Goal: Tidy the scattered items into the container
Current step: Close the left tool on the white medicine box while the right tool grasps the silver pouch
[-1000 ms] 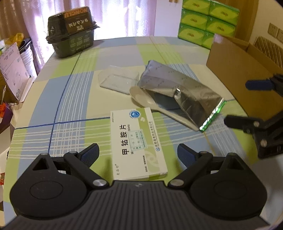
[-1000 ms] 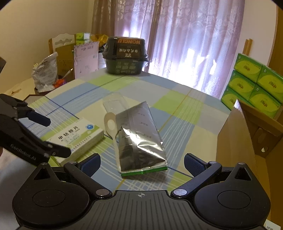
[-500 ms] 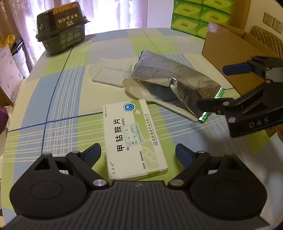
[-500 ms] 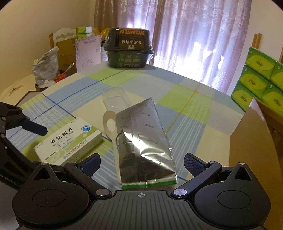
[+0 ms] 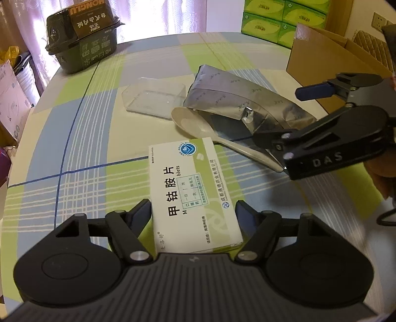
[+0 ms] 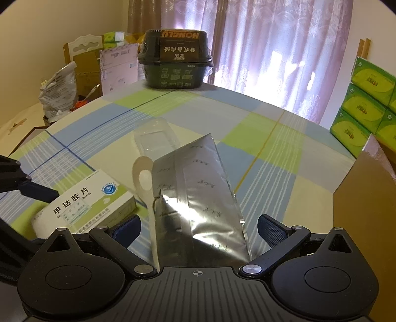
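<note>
Left wrist view looks down on a table covered by a checked cloth of green, blue and cream squares [image 5: 81, 138]. The left gripper [image 5: 193, 214] has closed in on a flat white and green cardboard medicine box printed with Chinese characters [image 5: 193, 193]. Its two dark blue pads sit against the long sides of the box at its near end, so the jaws are narrowed to the width of the box and grip it while it lies on the cloth.

Beyond the box lies a cream plastic spoon [image 5: 198, 125], bowl upward, its handle running toward the right. Partly over the spoon rests a crinkled silver foil pouch [image 5: 235, 101]. A clear plastic tray [image 5: 153, 97] lies just beside the pouch's far end. A dark green lidded food tub [image 5: 81, 39] stands at the far left edge of the table. An open brown cardboard carton [image 5: 319, 57], the container, stands at the far right, well apart from the medicine box. Green tissue packs [image 5: 277, 17] are stacked behind it.

Right wrist view shows the right gripper [image 6: 198, 229] spread wide, its pads either side of the near end of the foil pouch [image 6: 198, 198] without touching it, holding nothing. The spoon handle [image 6: 152, 223] lies between the left pad and the pouch.
</note>
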### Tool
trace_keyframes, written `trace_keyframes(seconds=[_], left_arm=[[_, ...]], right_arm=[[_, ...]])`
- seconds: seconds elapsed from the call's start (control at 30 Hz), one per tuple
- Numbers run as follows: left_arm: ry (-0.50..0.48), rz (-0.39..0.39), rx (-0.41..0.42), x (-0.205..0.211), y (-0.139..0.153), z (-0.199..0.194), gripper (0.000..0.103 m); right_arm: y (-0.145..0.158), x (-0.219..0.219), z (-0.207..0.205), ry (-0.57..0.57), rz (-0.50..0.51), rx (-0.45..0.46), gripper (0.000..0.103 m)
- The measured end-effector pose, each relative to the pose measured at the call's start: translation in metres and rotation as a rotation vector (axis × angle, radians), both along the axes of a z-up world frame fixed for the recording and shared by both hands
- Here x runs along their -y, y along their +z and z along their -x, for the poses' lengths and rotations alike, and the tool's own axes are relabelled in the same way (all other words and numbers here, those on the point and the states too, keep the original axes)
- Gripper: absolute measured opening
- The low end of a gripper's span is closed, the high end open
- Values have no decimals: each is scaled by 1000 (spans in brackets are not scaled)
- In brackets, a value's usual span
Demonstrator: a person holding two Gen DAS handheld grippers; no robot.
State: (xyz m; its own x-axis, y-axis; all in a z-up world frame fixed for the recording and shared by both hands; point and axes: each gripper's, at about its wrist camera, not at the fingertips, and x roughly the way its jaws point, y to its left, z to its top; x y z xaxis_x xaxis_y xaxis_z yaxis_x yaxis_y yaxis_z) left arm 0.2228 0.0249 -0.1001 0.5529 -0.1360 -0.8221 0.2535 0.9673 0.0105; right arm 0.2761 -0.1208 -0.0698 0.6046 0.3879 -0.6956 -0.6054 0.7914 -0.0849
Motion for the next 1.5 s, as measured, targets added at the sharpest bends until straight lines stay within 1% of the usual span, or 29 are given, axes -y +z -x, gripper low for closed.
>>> trace_keyframes(seconds=[0.17,0.23,0.3,0.33,0.37,0.4,0.43,0.5,0.53,0.6,0.73,0.8,0.9,1.03,1.17,1.37,1.4,1.43,1.47,1.5], left_arm=[[-12,-7,5,2,-1,1,71],[-9,-5,7,2,-1,0,71],[-1,-4,6,0,-2,-1,73],[2,-3,6,0,-2,-1,75],[5,0,4,-1,-3,-1,75],[10,2,0,-2,-4,-1,75],[14,2,-3,-3,-5,-2,75],[16,-3,-10,-4,-8,-2,74],[16,-5,-12,-4,-9,-1,73],[8,-7,-13,-3,-9,-1,69],[-22,-23,-11,1,-4,3,68],[-38,-16,-11,1,-1,5,68],[-61,-12,-14,0,3,9,68],[-100,-7,-42,-1,4,18,68],[-156,-4,-62,2,6,33,68],[-195,3,-79,8,8,54,68],[-203,2,-80,10,9,56,68],[-210,3,-79,11,9,56,70],[-209,3,-75,12,9,56,72],[-206,1,-73,13,10,55,73]], right_arm=[[-7,1,-11,-15,-16,-15,103],[-8,1,-16,-24,-24,-34,103],[-8,1,-20,-31,-33,-46,103],[-7,1,-20,-31,-36,-49,101],[-7,0,-21,-24,-35,-56,89],[-6,0,-21,-17,-35,-68,81],[-6,1,-20,-21,-34,-66,81],[-4,2,-18,-23,-22,-59,74],[-3,3,-16,-21,-17,-58,68],[-2,4,-13,-19,-6,-63,68],[-1,6,-5,-29,19,-77,67],[3,13,0,-63,20,-109,67],[9,27,9,-127,-6,-167,67],[16,45,34,-211,-27,-229,67],[21,58,74,-269,-46,-262,67],[22,65,124,-275,-65,-300,69],[22,65,129,-264,-64,-300,77],[22,63,131,-256,-58,-295,95],[23,62,134,-251,-51,-279,103],[26,62,136,-242,-46,-255,103]])
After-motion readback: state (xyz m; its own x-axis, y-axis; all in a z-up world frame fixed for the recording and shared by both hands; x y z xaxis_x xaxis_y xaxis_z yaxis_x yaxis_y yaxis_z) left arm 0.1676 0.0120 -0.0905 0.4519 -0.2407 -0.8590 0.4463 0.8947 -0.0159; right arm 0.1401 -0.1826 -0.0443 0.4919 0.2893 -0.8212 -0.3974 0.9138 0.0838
